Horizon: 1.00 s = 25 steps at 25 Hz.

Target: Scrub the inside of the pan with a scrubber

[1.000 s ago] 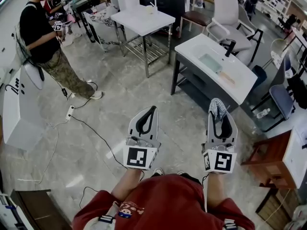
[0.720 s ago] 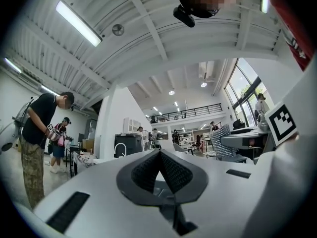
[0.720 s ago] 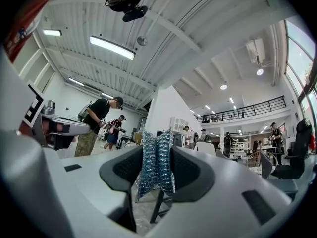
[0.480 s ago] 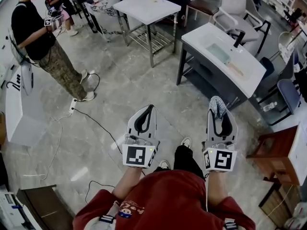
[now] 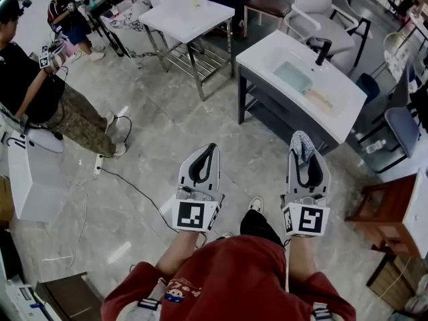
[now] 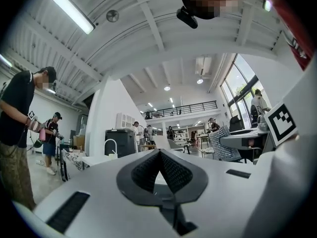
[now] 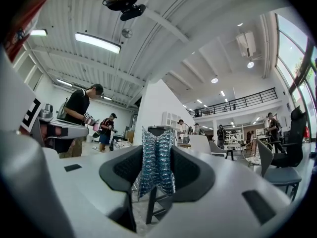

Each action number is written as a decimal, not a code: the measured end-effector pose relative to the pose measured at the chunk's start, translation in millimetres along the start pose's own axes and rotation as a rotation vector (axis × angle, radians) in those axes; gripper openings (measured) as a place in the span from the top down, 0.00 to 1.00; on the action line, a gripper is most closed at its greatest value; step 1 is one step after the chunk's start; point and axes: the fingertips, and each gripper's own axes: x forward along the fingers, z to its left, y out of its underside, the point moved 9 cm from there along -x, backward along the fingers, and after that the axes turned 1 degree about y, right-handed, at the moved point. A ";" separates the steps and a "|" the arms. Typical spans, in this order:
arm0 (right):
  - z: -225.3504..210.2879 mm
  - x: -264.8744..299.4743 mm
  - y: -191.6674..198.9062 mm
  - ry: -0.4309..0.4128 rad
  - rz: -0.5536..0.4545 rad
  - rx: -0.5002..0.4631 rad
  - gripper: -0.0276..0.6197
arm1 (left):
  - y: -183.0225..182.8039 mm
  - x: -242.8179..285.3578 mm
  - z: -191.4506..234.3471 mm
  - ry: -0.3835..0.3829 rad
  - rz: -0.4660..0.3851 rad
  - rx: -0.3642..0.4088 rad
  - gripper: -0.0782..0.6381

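No pan shows in any view. My left gripper is held out at waist height over the floor, shut with nothing between its jaws; in the left gripper view the dark pads meet at a point. My right gripper is level with it on the right, shut on a blue-silver mesh scrubber. In the right gripper view the scrubber stands pinched upright between the pads and sticks out above them.
A white counter with a sunken basin and a black faucet stands ahead to the right. Behind it stand a white table and a chair. A person stands at left, a cable crosses the floor, and a wooden cabinet is at right.
The view has shifted as the wearer walks: the bystander has slid left, the counter sits slightly nearer the middle, and a shoe shows below. Both grippers keep the same pose.
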 end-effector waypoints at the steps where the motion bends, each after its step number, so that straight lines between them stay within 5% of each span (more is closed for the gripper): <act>1: -9.3 7.0 1.2 0.010 -0.006 0.012 0.68 | -1.4 13.4 -3.2 0.008 -0.001 0.003 0.88; 14: -136.6 85.9 13.0 0.086 -0.029 0.017 0.68 | -14.3 170.1 -55.0 0.083 -0.047 0.042 0.88; 25: -184.0 139.9 43.8 0.069 0.006 0.083 0.68 | 10.1 244.5 -67.7 0.116 -0.014 0.044 0.88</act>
